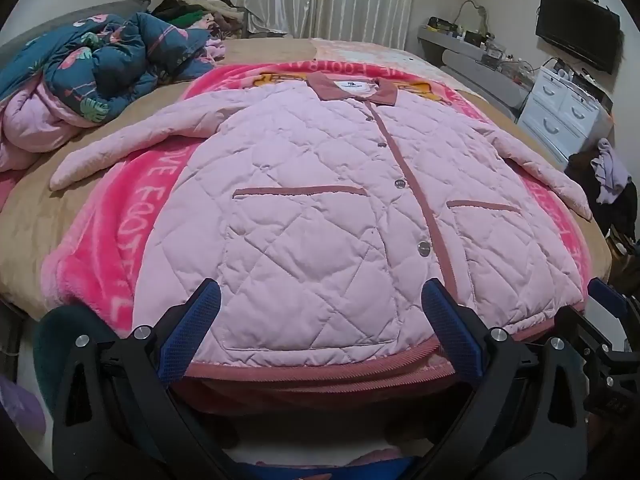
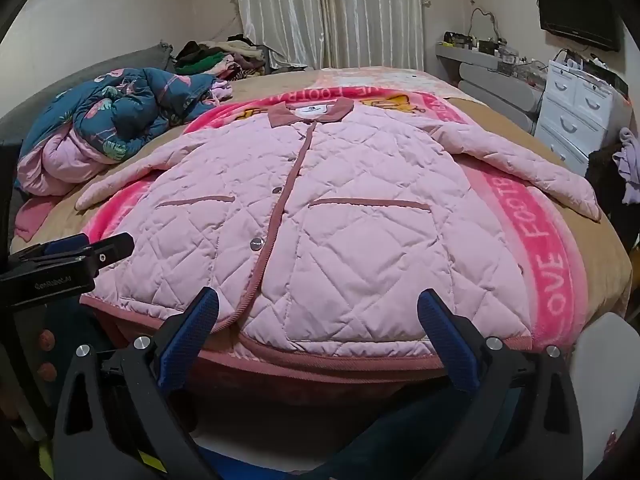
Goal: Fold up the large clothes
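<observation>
A pink quilted jacket (image 1: 312, 184) lies flat and buttoned on a bright pink blanket (image 1: 120, 220) on the bed, collar at the far side, both sleeves spread out to the sides. My left gripper (image 1: 320, 300) hovers open over the hem, left of the button line, with nothing between its blue pads. In the right wrist view the same jacket (image 2: 340, 208) fills the middle, and my right gripper (image 2: 320, 308) stands open above the hem on the right front panel. The left gripper (image 2: 92, 248) shows at that view's left edge.
A crumpled teal flamingo quilt (image 1: 100, 68) lies at the bed's far left, with a heap of clothes (image 1: 192, 10) behind it. White drawers (image 1: 560, 112) and a cluttered shelf stand to the right under a wall TV (image 1: 576, 28). Curtains hang at the back.
</observation>
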